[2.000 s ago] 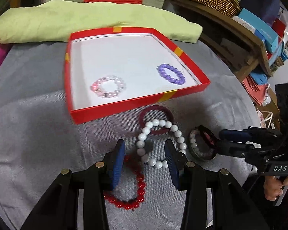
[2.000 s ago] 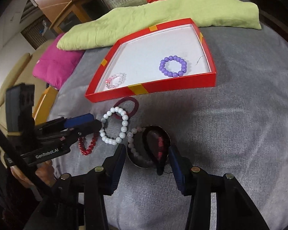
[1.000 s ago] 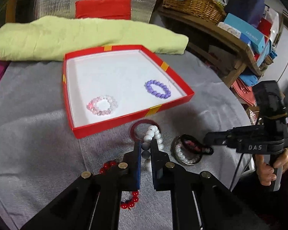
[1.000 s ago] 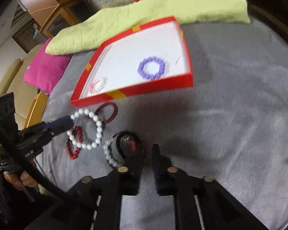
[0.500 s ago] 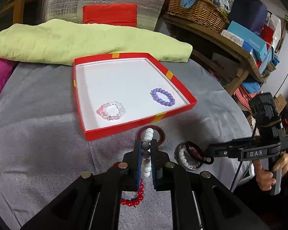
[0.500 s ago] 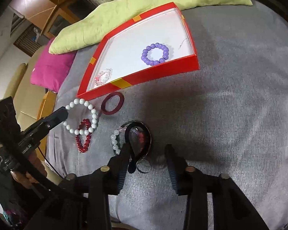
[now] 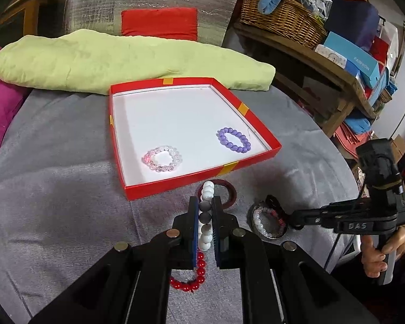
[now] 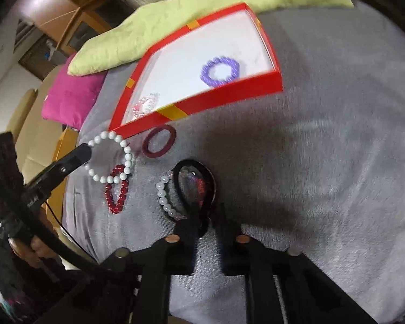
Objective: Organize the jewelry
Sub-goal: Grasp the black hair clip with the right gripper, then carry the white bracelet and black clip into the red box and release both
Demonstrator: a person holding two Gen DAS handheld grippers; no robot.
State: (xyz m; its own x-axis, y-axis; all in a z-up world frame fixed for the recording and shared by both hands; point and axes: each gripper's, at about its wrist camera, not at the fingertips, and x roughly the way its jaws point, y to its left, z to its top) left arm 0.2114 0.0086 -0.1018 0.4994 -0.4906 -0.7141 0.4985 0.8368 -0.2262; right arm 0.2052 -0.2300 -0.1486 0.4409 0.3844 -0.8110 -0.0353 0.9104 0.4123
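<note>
My left gripper (image 7: 205,210) is shut on a white bead bracelet (image 7: 207,197) and holds it above the grey cloth; from the right wrist view it hangs as a ring (image 8: 109,159). My right gripper (image 8: 209,216) is shut on the black band (image 8: 191,189) of a small pile with a pearl bracelet (image 8: 166,199); the pile also shows in the left wrist view (image 7: 268,220). A red box lid (image 7: 202,179) holds a pink bracelet (image 7: 162,159) and a purple bracelet (image 7: 233,140). A red bead bracelet (image 7: 193,276) and a dark red bangle (image 7: 228,189) lie in front of it.
A yellow-green cushion (image 7: 121,59) lies behind the box and a magenta cushion (image 8: 70,97) at the left. A wooden shelf with a wicker basket (image 7: 280,21) and boxes stands at the right. The grey cloth table (image 8: 324,162) curves off near both grippers.
My left gripper shut on the white bead bracelet and lifted it off the cloth. My right gripper closed on the black band in the pile and the right view now shakes with motion.
</note>
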